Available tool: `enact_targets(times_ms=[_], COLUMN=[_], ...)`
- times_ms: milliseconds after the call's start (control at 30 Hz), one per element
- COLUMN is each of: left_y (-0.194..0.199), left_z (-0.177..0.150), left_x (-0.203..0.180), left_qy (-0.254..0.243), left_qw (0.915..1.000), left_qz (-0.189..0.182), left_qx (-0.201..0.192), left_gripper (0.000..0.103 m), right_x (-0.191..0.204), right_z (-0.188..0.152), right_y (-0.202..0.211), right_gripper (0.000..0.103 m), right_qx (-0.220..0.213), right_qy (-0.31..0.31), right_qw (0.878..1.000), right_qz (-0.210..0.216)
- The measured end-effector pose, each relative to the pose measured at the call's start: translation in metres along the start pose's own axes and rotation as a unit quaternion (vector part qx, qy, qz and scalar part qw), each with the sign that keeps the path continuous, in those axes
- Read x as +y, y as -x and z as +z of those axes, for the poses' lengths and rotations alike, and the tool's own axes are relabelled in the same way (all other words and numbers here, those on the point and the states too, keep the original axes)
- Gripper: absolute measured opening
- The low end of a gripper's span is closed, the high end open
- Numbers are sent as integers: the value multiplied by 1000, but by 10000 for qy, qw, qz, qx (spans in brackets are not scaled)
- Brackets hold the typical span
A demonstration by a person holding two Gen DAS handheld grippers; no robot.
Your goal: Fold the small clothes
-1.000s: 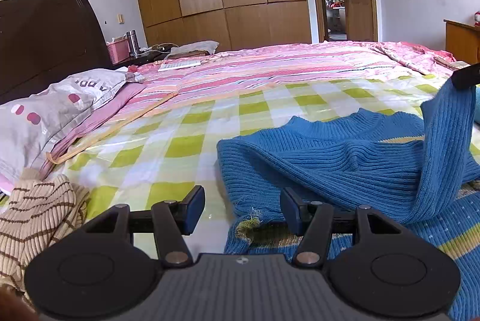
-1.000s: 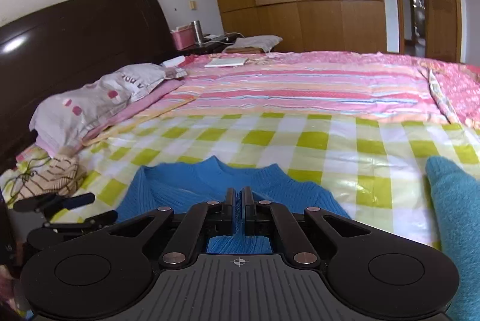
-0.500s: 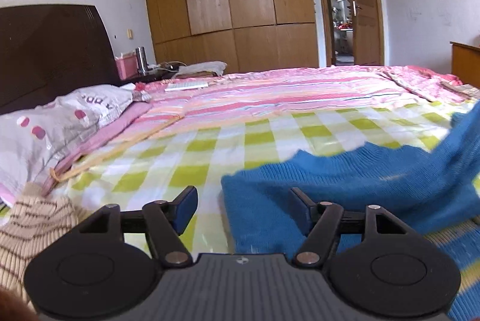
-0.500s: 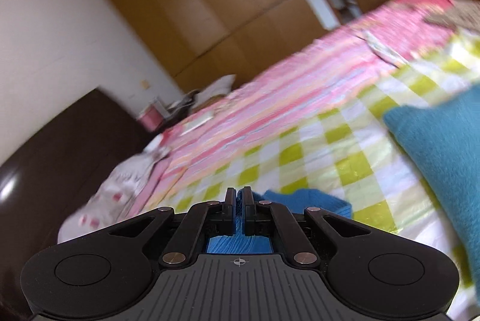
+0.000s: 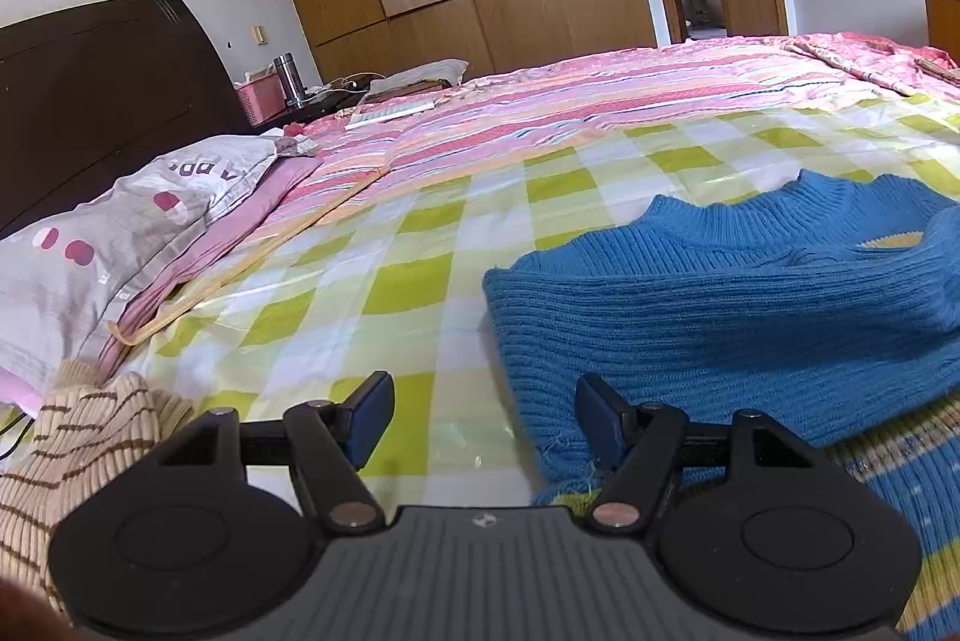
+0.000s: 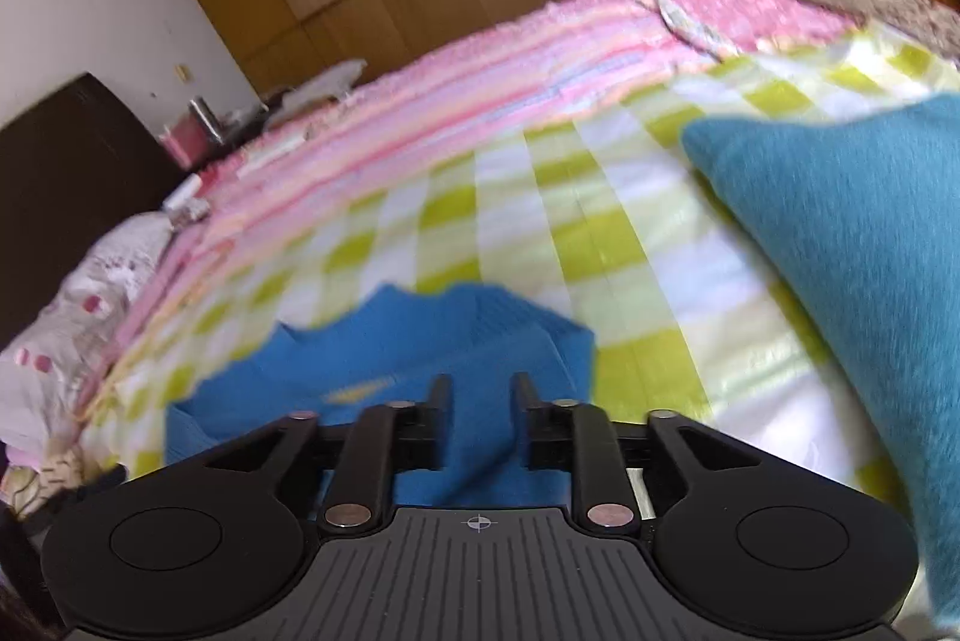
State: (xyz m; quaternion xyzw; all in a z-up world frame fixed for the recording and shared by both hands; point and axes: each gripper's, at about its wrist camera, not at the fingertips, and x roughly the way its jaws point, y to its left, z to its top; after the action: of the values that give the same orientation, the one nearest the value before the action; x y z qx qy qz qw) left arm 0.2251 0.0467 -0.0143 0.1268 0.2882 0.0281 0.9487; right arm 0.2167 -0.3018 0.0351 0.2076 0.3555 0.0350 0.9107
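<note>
Green-checked bedding covers the near part of the bed, and I take the blue sweater lying on it as my landmark. My left gripper hangs at its lower left edge, jaws spread, nothing between them. My right gripper sits over the sweater's lower part; its jaws have just been opening, knit between the parted pads, not pinched. Right of the sweater lies a teal cloth.
</note>
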Motion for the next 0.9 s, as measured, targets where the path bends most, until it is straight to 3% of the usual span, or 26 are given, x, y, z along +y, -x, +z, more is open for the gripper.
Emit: enact_targets(times_ms=[233,400,433,500,600,700,800,900], left_y=[18,31,34,39,46,48,38,29], left_z=[-4,-15,-17,-20,-24,-26,-28,-23], left_x=[6,-3,-6,-11,-18,-31,-48,-57], left_qy=[75,-218,-343,-533,-827,-1255,-1836,-2062], left_qw=[9998,9979,9971,9954,9914,9860,9781,9733], left_qz=[-159,-445,-497,-553,-652,-618,-256,164], left_qx=[-137,-416,-474,-576,-778,-905,-945,-994], left_gripper=[72,73,73,75,78,79,79,78], right_x=[-12,-10,-7,-1,5,6,8,15], right_z=[-6,-3,-2,0,2,6,14,25], right_y=[-21,-26,-25,-24,-21,-16,-8,0], right_gripper=[42,43,40,21,8,2,0,0], right_qx=[88,98,69,60,91,30,-83,-181], right_qy=[-340,-498,-453,-398,-379,-635,-883,-921], right_qw=[9991,9987,9989,9991,9990,9970,9936,9920], right_qz=[-233,-8,23,117,210,449,704,850])
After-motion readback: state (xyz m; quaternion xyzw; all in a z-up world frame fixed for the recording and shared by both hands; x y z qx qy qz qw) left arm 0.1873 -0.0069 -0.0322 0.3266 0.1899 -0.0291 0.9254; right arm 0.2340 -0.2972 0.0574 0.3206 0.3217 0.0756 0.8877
